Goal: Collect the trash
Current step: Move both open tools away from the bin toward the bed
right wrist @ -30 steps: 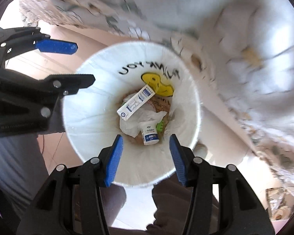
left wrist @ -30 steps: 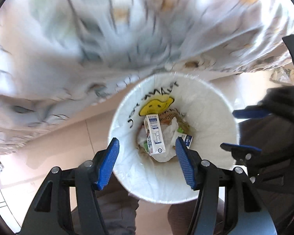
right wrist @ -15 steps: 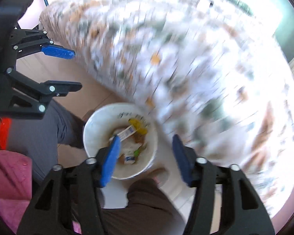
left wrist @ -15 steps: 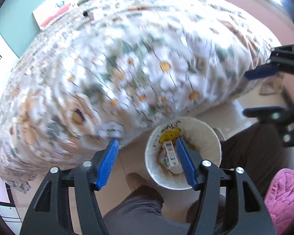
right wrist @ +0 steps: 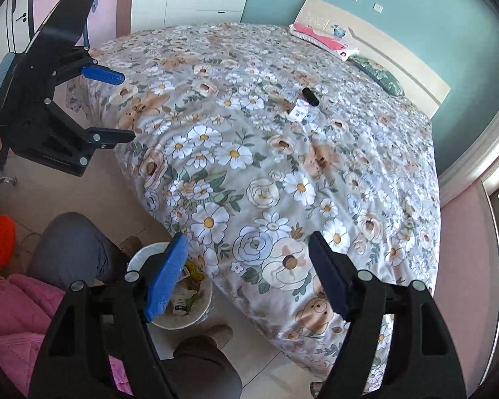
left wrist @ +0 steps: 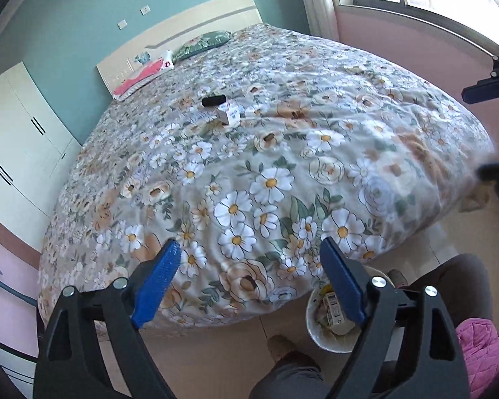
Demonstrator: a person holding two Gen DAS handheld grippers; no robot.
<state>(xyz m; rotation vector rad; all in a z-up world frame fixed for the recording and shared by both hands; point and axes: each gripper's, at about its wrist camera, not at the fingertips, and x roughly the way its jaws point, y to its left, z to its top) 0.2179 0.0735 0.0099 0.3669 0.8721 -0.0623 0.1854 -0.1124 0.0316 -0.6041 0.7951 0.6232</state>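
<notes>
- Floral cloth covers the bed (left wrist: 282, 173); on it, well toward the headboard side of its middle, lie a small white carton (left wrist: 229, 114) and a black cylinder (left wrist: 213, 101), touching or nearly so. These look like the trash left to collect.
- Both tongs are spread wide and empty: left gripper (left wrist: 249, 286) and right gripper (right wrist: 249, 276) hang over the bed's foot edge.
- Bin (right wrist: 169, 319) stands on the floor against the bed's foot corner, already holding cartons and wrappers.
- To do the step well, I judge: reach one gripper across the bed, come down on the carton across its narrow sides, and close without pinching the cloth. The cylinder may roll, so take it across its length.
- Hard to tell: whether the cylinder is trash at all, and what the carton's print says.
- Gripper fingers hide part of the bin in both views, so how full it is stays unclear.
</notes>
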